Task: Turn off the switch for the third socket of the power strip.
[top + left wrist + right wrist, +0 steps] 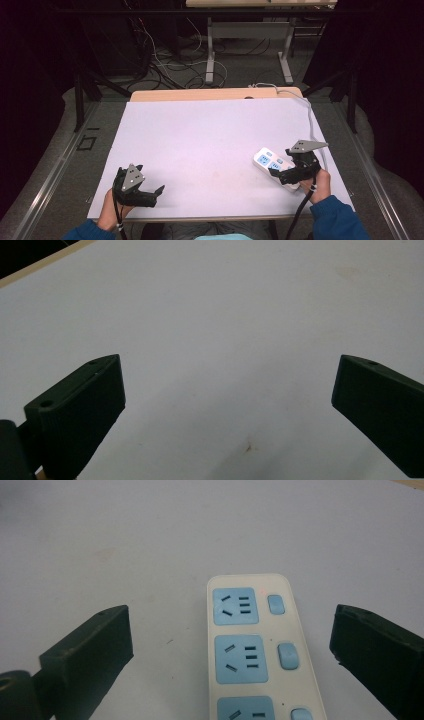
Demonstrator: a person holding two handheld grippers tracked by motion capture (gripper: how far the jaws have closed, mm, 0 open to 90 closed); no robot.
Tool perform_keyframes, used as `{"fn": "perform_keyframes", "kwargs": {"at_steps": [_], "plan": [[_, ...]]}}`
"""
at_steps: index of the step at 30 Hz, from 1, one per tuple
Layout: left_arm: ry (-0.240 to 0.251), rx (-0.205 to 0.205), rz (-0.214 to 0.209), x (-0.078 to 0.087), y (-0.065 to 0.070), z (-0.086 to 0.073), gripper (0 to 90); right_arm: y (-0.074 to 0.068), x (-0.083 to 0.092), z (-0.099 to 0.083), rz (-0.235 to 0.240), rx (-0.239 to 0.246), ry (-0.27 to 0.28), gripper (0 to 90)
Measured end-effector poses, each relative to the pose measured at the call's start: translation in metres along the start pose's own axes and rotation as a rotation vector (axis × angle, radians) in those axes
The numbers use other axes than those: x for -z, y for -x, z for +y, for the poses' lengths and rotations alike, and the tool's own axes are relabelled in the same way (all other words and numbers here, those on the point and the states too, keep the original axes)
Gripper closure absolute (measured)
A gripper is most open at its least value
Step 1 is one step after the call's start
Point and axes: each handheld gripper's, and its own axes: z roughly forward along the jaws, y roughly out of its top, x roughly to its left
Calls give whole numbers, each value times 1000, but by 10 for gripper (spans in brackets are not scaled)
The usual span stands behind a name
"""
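White tabletop (200,140): power strip (255,645) lies between the wide-spread right gripper (232,645) jaws.

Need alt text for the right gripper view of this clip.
A white power strip with blue sockets and blue switches lies on a pale table, running up from the bottom edge. The right gripper has its two black jaws spread wide apart, one on either side of the strip, touching nothing.

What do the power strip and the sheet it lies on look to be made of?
Power strip: apparently hard plastic, a smooth white casing with rounded edges and matte light-blue socket faces and switches. Sheet: a flat, matte, pale covering, possibly paper or thin board; it lies over a light wood-look tabletop exposed at the far edge. A few faint stains mark it.
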Motion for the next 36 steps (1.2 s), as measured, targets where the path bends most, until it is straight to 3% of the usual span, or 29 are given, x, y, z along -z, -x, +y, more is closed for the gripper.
{"fn": "perform_keyframes", "kwargs": {"at_steps": [10,36], "plan": [[0,-3,0,0,0,0,4,8,-7,7,-13,-14,-2,24],[-1,-7,4,0,0,0,3,19,-33,23,7,-19,-37,0]]}}
